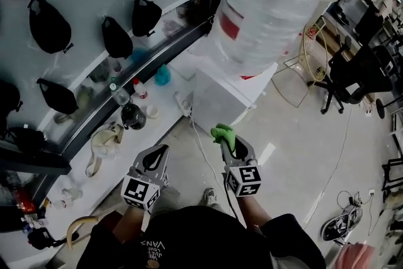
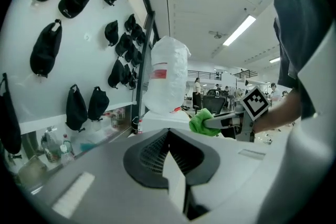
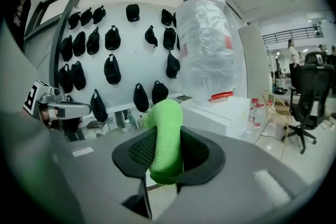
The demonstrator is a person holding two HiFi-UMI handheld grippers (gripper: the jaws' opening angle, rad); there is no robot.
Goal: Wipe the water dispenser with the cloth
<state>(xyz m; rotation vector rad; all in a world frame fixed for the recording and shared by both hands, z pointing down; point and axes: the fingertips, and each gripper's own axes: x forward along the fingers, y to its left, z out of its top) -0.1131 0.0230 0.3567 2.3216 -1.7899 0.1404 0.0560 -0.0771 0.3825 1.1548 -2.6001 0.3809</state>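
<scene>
The white water dispenser (image 1: 220, 101) stands ahead of me, carrying a big bottle (image 1: 267, 6) wrapped in clear plastic. My right gripper (image 1: 225, 140) is shut on a green cloth (image 1: 221, 132), held just short of the dispenser's front lower corner and not touching it. In the right gripper view the cloth (image 3: 165, 139) hangs folded between the jaws, with the dispenser (image 3: 220, 115) beyond. My left gripper (image 1: 155, 158) is shut with nothing in it, to the left of the right one. The left gripper view shows the cloth (image 2: 202, 122) and the bottle (image 2: 168, 76).
Black bags (image 1: 116, 38) hang on the white wall at left. Below them a shelf (image 1: 135, 113) holds bottles, cups and oddments. A cable (image 1: 204, 157) runs over the floor by the dispenser. A wire rack (image 1: 302, 72) and office chairs (image 1: 352, 75) stand to the right.
</scene>
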